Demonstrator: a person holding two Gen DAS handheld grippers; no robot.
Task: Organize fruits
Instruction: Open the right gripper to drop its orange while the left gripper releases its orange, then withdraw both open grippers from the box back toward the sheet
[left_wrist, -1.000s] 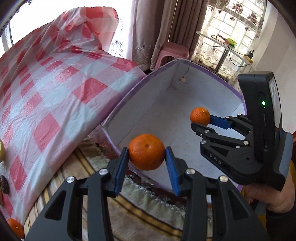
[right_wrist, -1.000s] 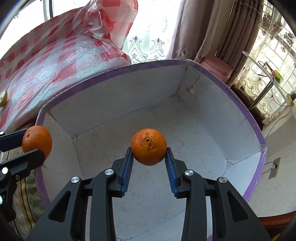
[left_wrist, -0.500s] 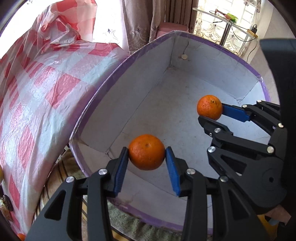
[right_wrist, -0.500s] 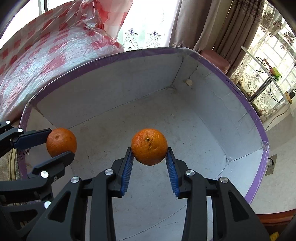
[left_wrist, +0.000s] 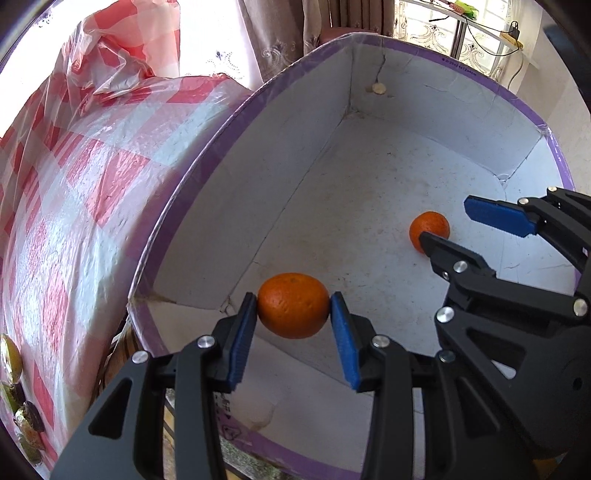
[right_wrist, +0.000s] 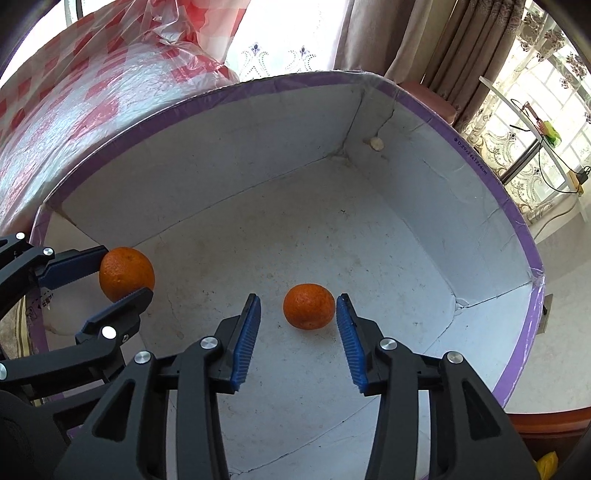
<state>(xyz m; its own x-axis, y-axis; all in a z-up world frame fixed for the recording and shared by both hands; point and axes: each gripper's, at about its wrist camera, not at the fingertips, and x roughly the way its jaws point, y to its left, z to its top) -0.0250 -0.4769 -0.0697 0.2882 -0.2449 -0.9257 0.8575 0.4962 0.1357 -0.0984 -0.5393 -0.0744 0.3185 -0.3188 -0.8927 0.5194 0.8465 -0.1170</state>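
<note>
A large white box (right_wrist: 491, 177) with a purple rim fills both views, beside a red-checked plastic cover (left_wrist: 74, 192). I am at the dropping step. My right gripper (right_wrist: 298, 332) has its jaws spread wide, and one orange (right_wrist: 308, 306) sits on the box floor between them, touching neither. My left gripper (left_wrist: 293, 334) clamps a second orange (left_wrist: 293, 305) above the floor near the box's corner. Next, I judge, my left jaws should open over bare floor, apart from the first fruit.
</note>
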